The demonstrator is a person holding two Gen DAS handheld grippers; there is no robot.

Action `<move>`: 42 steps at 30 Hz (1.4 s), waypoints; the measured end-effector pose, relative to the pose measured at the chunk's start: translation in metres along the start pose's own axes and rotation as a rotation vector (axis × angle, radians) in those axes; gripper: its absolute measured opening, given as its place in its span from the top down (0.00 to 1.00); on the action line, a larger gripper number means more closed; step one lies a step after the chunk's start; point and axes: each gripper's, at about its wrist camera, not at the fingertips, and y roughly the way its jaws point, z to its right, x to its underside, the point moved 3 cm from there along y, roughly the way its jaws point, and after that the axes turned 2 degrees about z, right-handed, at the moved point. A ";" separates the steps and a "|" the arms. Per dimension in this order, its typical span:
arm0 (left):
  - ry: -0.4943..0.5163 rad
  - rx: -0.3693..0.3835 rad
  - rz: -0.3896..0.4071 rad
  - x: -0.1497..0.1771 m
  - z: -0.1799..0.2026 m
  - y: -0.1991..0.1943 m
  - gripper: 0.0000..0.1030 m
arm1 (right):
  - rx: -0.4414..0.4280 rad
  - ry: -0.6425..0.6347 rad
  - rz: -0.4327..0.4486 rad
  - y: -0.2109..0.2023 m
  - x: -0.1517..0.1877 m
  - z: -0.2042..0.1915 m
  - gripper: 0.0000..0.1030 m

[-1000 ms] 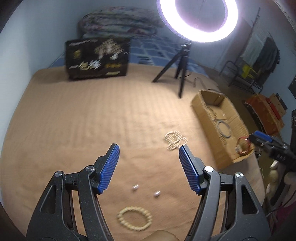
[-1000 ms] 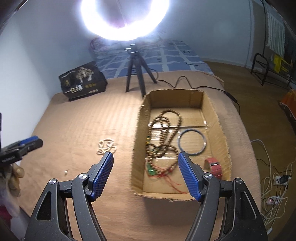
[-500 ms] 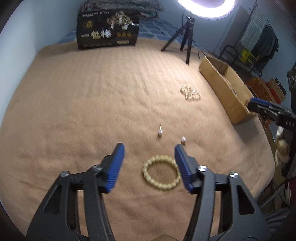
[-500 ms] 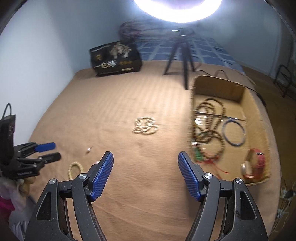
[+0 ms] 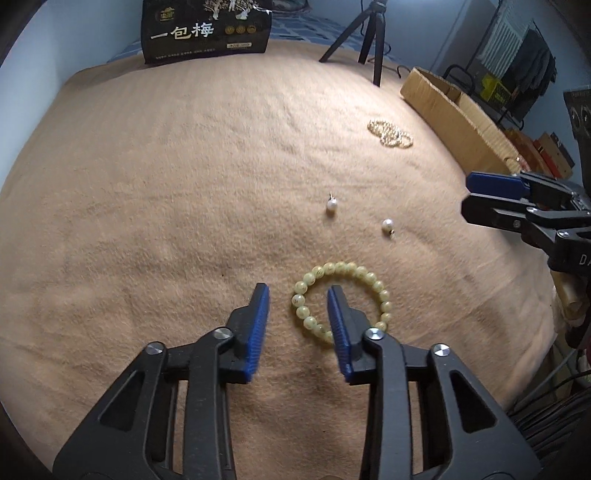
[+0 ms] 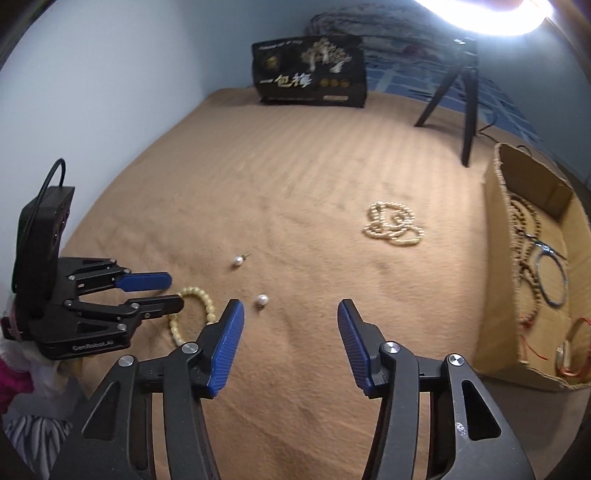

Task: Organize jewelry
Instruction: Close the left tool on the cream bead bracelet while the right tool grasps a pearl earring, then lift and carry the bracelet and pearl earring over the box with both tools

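Fingers of the left gripper (image 5: pixel 297 291) part-open astride the green bead bracelet's (image 5: pixel 369 277) rim on the blanket (image 5: pixel 166 184), gripping nothing; right gripper (image 6: pixel 290 312) wide, empty; only its view reveals jewelry inside the cardboard box (image 6: pixel 495 258).

Surface: bed w/ tan ribbed blanket (image 5: pixel 166 177), fills most of both views ahead of the hand-held grippers.
Walls: pale blue wall (image 6: pixel 110 81), left & far side.
Light: ring light (image 6: pixel 487 16) glowing top right in rt view; black tripod (image 6: pixel 461 107) standing on blanket's far edge, cable trailing off beside it.
Far end: black printed bag (image 5: pixel 207 31) upright w/ gold & white lettering; folded patterned quilt (image 6: pixel 373 29) behind it, blue checked sheet (image 6: pixel 406 74) beyond.
Right side: black metal rack (image 5: pixel 480 77) w/ dark clothes (image 5: pixel 537 64) hanging; red-orange boxes (image 5: pixel 543 151) lower down.
Near right: cables (image 5: pixel 554 406) below the bed edge, dim.
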 end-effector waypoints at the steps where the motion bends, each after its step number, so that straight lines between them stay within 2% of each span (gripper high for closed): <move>1: 0.003 -0.001 -0.001 0.000 0.000 0.001 0.70 | 0.000 -0.005 -0.004 0.004 0.001 -0.002 0.50; 13: 0.073 -0.052 0.009 -0.001 0.006 0.015 0.70 | 0.032 -0.101 -0.065 0.039 0.009 -0.023 0.69; 18: 0.102 -0.067 0.022 0.000 0.010 0.016 0.72 | 0.049 -0.119 -0.078 0.050 0.009 -0.029 0.73; 30: 0.105 -0.055 0.031 -0.002 0.012 0.017 0.90 | 0.058 -0.152 -0.089 0.064 0.007 -0.039 0.93; 35: 0.096 -0.048 0.038 -0.001 0.013 0.015 0.93 | 0.057 -0.139 -0.076 0.063 0.008 -0.038 0.93; 42: 0.041 0.001 0.052 0.000 0.010 0.000 0.94 | 0.055 -0.112 -0.044 0.046 0.007 -0.032 0.93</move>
